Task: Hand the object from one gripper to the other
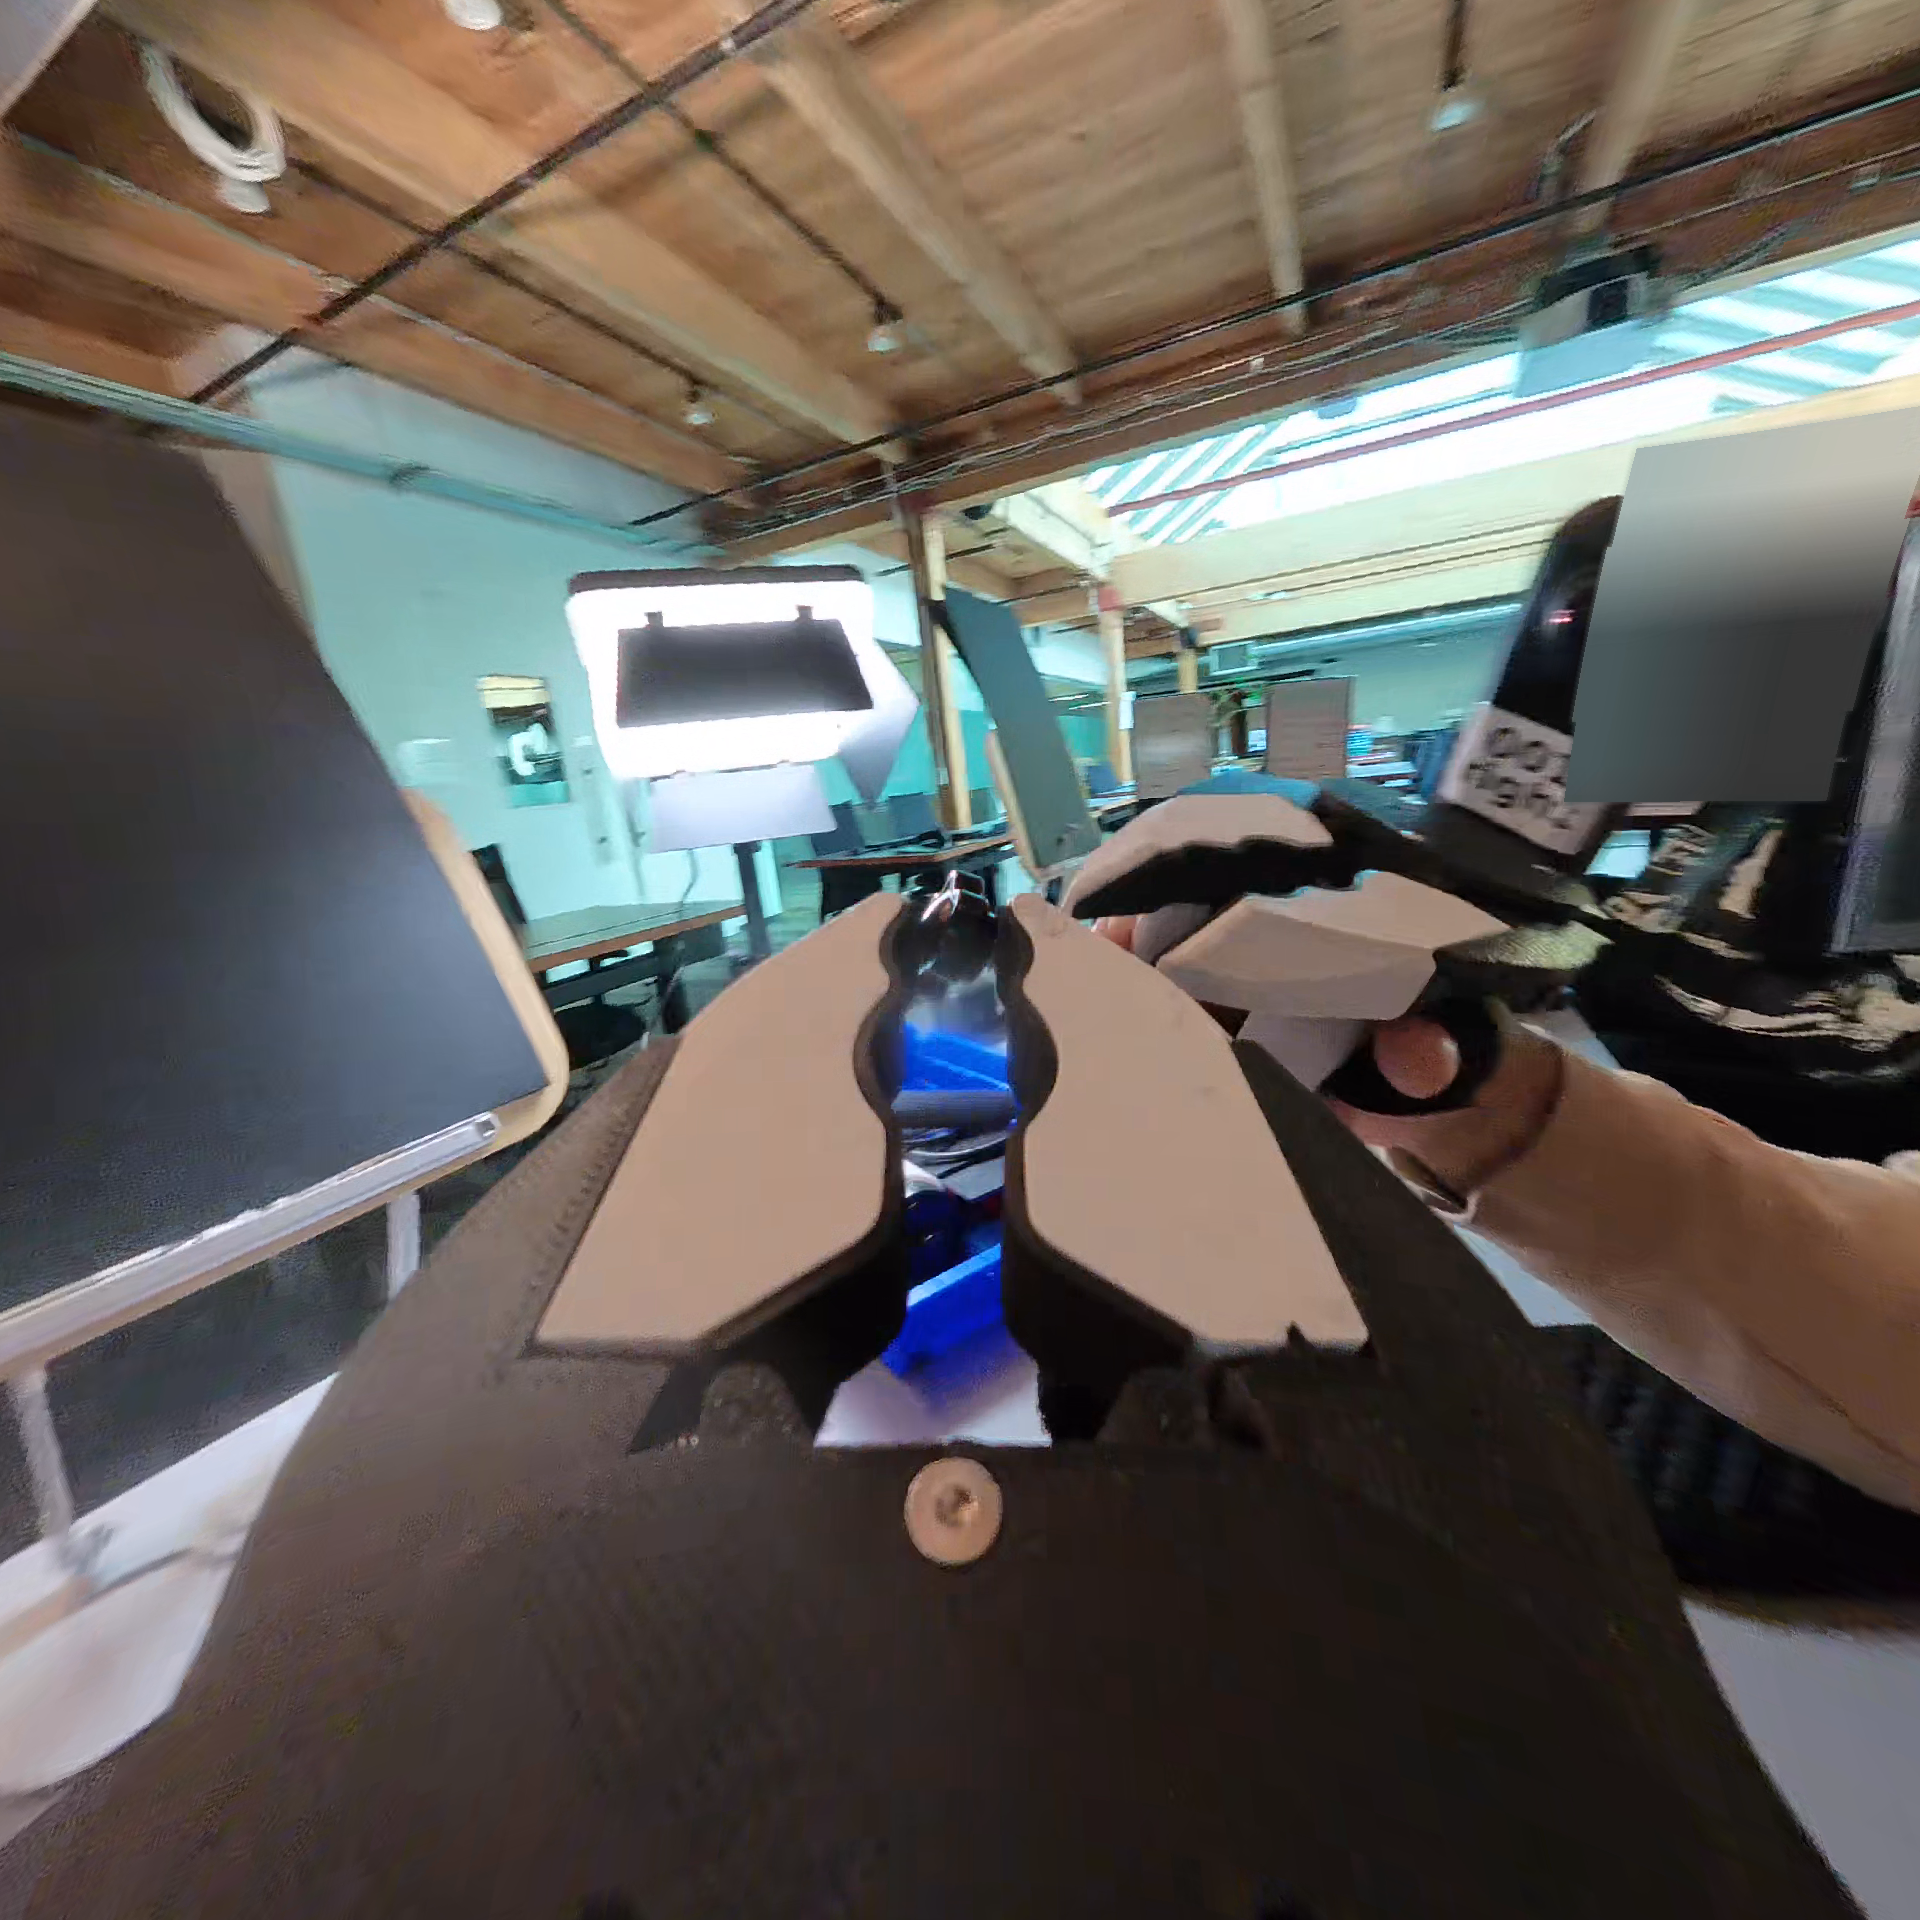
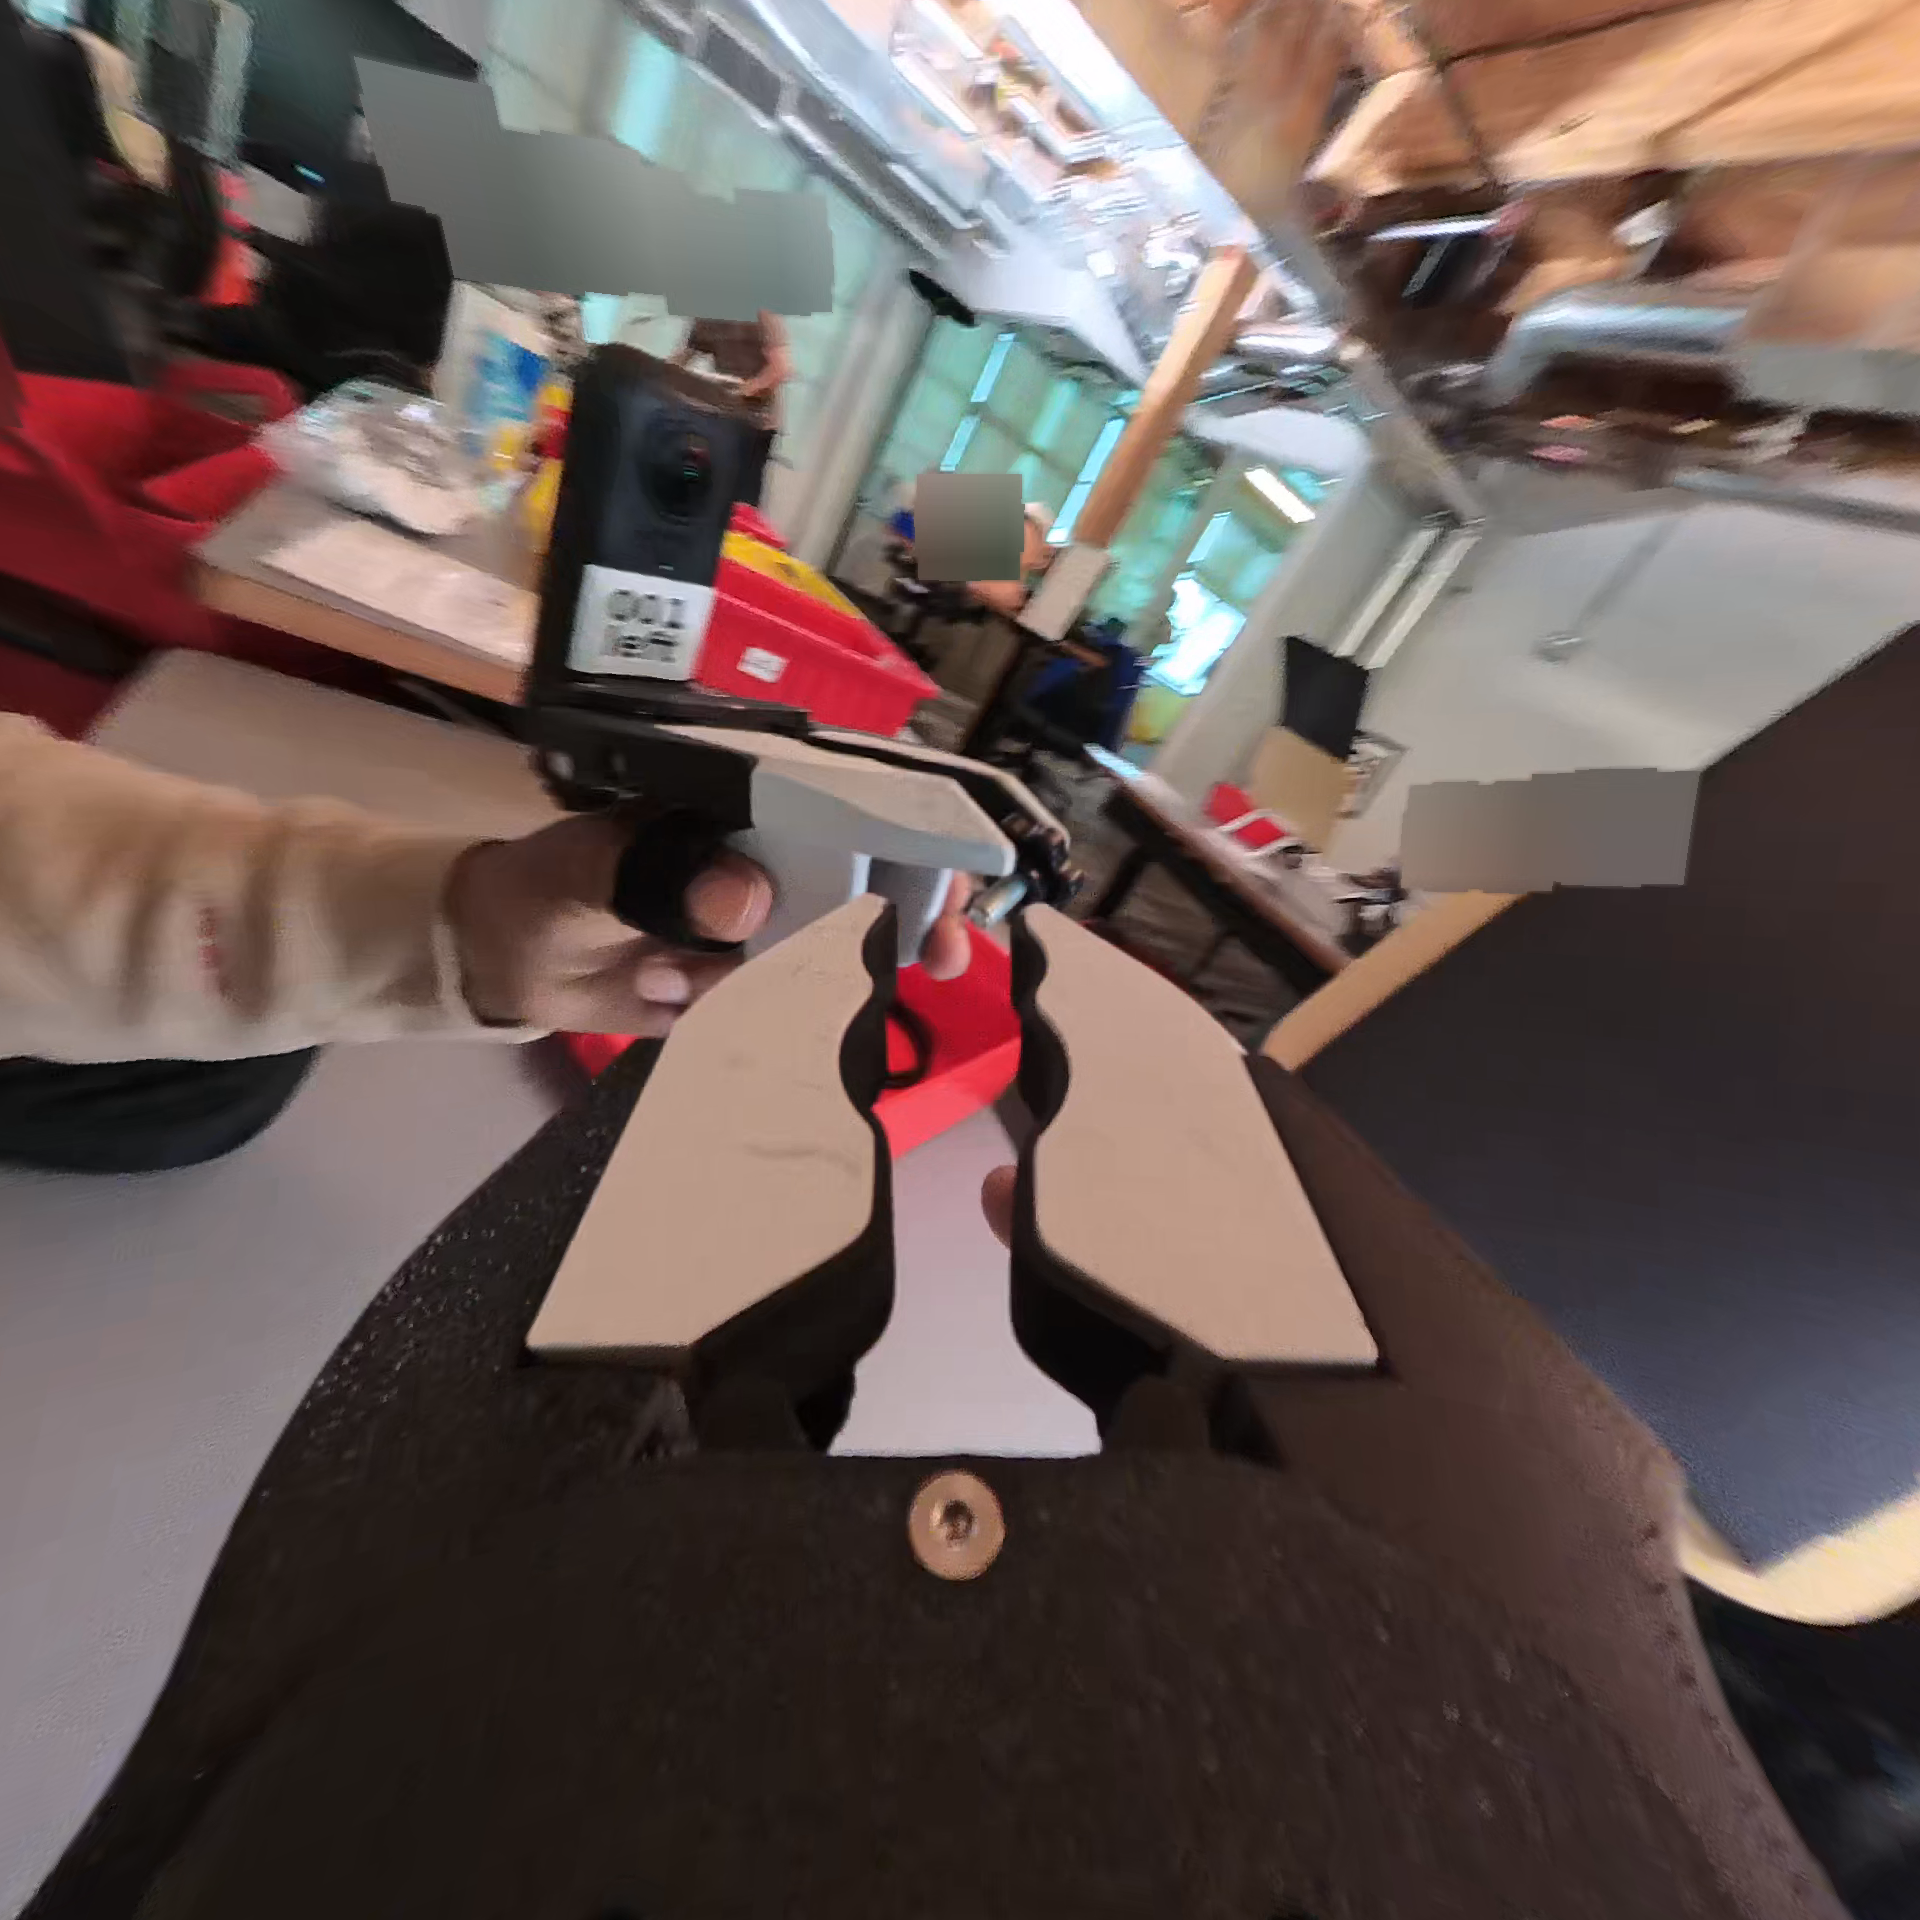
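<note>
Left gripper (image 1: 954, 914) tilted upward, ceiling beams filling the top of its view; its two grey-faced fingers (image 1: 748, 1122) stand close together and clamp a small dark, shiny object (image 1: 945, 940) right at the tips. The object looks metallic, with a thin wire-like loop at its top; its exact kind cannot be told from here. In the right wrist view the same left gripper (image 2: 1023, 868) comes in from the left, seen side-on, with the object (image 2: 1013, 891) showing at its tip as a short silvery stub plus a dark knobbly part, blurred. A hand (image 2: 582, 935) in a pale sleeve grips that tool's black trigger loop; a black camera block with a white label sits on top of it. Right gripper (image 2: 951, 925): fingers (image 2: 748, 1132) apart with a moderate gap, nothing between them; its tips sit just below and just beside the object, not touching as far as can be seen. From the left wrist view the right gripper (image 1: 1091, 904) enters from the right, jaws parted, its tips near the left gripper's right finger; the hand (image 1: 1444, 1081) holding it wears a pale sleeve. Beneath the right gripper a red bin (image 2: 956, 1060) rests on a white table (image 2: 208, 1299). Through the left gripper's gap, a blue bin (image 1: 940, 1060) is partly visible. A dark board (image 1: 208, 852) with a pale frame stands to the left.
</note>
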Demonstrator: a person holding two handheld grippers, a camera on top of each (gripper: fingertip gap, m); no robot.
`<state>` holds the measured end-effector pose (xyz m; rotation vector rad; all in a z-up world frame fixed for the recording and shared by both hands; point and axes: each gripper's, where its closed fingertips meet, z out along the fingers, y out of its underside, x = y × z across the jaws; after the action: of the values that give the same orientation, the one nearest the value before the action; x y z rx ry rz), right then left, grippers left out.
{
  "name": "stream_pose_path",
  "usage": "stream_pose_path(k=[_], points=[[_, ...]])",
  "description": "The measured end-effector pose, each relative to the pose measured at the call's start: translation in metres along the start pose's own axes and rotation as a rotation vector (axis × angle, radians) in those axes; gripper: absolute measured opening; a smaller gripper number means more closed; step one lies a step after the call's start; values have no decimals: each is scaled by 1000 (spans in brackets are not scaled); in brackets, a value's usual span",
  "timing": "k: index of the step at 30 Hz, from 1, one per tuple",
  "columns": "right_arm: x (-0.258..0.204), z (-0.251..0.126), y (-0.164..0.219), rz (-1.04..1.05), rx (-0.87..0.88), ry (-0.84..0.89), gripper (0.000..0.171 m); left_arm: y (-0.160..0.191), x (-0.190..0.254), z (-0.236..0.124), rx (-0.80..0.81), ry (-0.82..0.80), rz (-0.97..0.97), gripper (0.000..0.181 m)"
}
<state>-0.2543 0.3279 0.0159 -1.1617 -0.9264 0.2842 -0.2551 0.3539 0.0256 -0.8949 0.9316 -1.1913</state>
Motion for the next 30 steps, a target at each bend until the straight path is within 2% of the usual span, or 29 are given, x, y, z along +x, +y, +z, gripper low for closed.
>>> stream_pose_path(k=[3,7,12,14,18,21,24,27,30], points=[[9,5,5,-145,-62,144,19,2,-3,3,-19,-67,-26,14],[14,9,9,-329,-129,272,15,5,4,7,-27,-63,-113,14],[17,9,11,-406,-153,323,6,9,4,10,-59,-89,-155,14],[17,6,9,-407,-148,305,5,5,7,9,-58,-28,-175,14],[14,-4,10,-168,-147,110,6,4,18,2,-152,153,-117,32],[-5,-14,6,63,-116,-143,6,12,33,-7,-234,291,-29,40],[-26,-24,-8,253,-14,-374,6,19,56,-16,-287,438,20,46],[-46,-31,-3,322,-23,-548,6,26,82,-23,-331,575,28,41],[-56,-34,9,355,-76,-637,6,39,91,-25,-400,613,51,25]])
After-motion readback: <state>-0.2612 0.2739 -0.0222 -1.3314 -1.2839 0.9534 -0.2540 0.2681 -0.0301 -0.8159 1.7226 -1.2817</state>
